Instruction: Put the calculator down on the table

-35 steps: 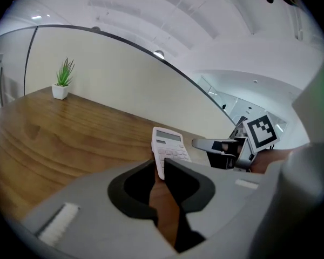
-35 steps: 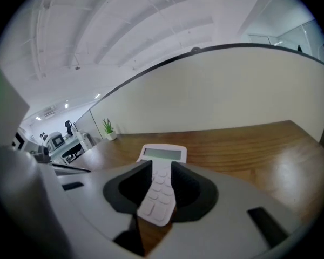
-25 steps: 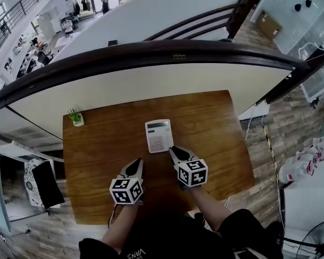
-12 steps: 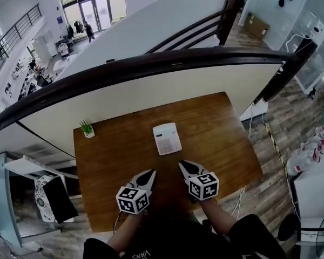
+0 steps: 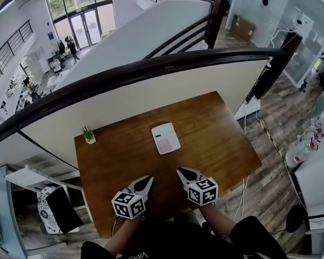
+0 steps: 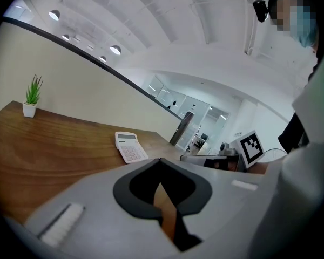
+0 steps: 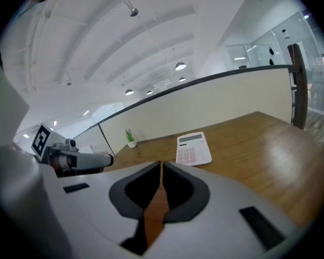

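You wear a black top [image 5: 167,242] with small white lettering on the front. Your left gripper [image 5: 149,179] and right gripper [image 5: 179,171] are each a pale grey shell tapering to a tip, black-lined inside the jaws, and each carries a white cube [image 5: 128,205] printed with black square markers. The right gripper's jaws have just been closing, with nothing between them.

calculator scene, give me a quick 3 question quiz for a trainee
1. True or false: the calculator lies flat on the table.
2. What stands near the table's far left corner? A potted plant; B mug; C lamp.
3. Fill in: the left gripper has its jaws ___, with nothing between them.
Key: 1 true; 2 A; 3 shut.
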`<state>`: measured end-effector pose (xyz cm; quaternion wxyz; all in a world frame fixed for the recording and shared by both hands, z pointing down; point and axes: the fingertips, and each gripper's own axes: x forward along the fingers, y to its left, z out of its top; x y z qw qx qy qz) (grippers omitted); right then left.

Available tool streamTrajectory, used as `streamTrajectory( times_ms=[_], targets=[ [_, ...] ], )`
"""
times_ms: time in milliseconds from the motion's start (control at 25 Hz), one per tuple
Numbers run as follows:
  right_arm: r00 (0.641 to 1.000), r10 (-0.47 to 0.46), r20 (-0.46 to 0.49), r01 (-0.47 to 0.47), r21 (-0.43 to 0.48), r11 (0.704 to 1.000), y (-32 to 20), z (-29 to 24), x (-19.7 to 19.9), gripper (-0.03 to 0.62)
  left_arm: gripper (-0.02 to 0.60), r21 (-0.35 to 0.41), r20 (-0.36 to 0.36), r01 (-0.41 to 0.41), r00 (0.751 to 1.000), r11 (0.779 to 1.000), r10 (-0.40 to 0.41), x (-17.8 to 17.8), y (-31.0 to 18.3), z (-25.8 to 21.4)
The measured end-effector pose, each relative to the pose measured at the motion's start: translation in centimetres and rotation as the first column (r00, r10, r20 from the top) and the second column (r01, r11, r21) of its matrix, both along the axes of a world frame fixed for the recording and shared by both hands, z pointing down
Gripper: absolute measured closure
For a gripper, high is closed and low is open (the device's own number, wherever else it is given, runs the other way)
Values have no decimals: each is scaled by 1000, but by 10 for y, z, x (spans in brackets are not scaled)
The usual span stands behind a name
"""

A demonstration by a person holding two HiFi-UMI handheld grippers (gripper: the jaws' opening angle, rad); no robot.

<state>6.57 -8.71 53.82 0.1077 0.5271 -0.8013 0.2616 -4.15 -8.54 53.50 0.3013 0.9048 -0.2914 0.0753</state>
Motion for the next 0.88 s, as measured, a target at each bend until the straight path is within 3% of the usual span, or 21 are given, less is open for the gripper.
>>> streamTrajectory(
  times_ms=[600, 880],
  targets=[
    [996, 85, -20, -85, -3, 996, 29, 1, -11, 580, 571, 23, -14, -83, 996, 996, 84, -14, 21, -9],
    [993, 117, -16, -117, -4, 993, 42, 2, -15, 582, 571, -9, -26, -96, 995, 995, 95, -16, 32, -1]
  ],
)
